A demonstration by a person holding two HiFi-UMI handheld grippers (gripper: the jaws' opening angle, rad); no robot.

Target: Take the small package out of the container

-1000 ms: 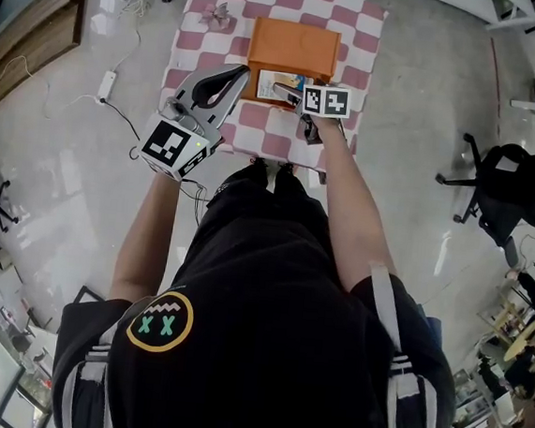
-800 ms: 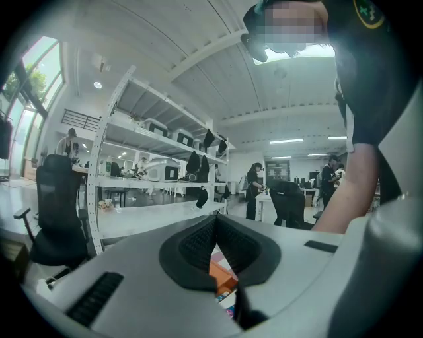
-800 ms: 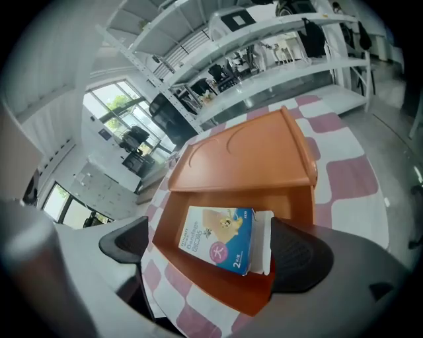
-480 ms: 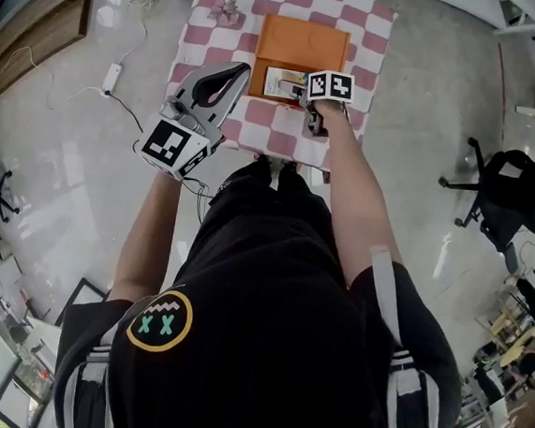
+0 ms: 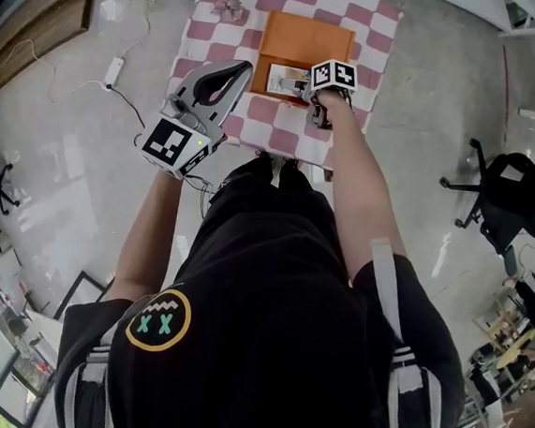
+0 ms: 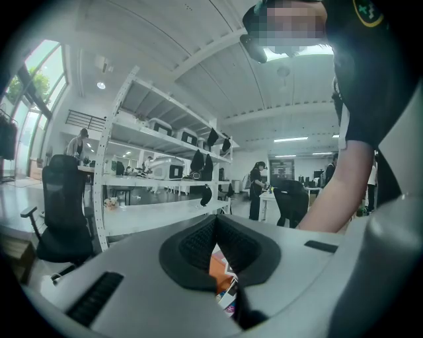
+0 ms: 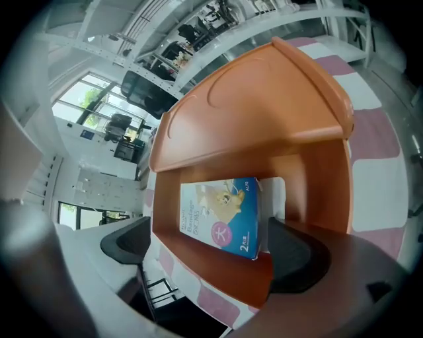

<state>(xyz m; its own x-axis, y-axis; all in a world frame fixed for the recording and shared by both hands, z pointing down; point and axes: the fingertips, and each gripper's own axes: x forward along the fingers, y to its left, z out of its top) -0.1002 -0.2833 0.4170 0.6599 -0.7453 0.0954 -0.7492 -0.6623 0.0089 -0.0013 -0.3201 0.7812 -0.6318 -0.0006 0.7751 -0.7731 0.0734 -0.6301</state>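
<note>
Small package (image 7: 221, 218) is still lying flat inside the orange container (image 7: 317, 191), isn't it?

Yes, under the raised lid, on the checkered bench (image 5: 258, 113). What we are noticing is the right gripper (image 7: 211, 261): over the last second it has been moving forward to the container's near edge.

So we are closing in for the grasp?

We are judging so. Its jaws are standing wide apart, one to each side of the package, touching nothing yet.

And the arms?

We are reaching the right one out nearly straight. The left gripper (image 6: 215, 224) is hanging raised by the bench's near left side, jaws pressed together on nothing.
</note>
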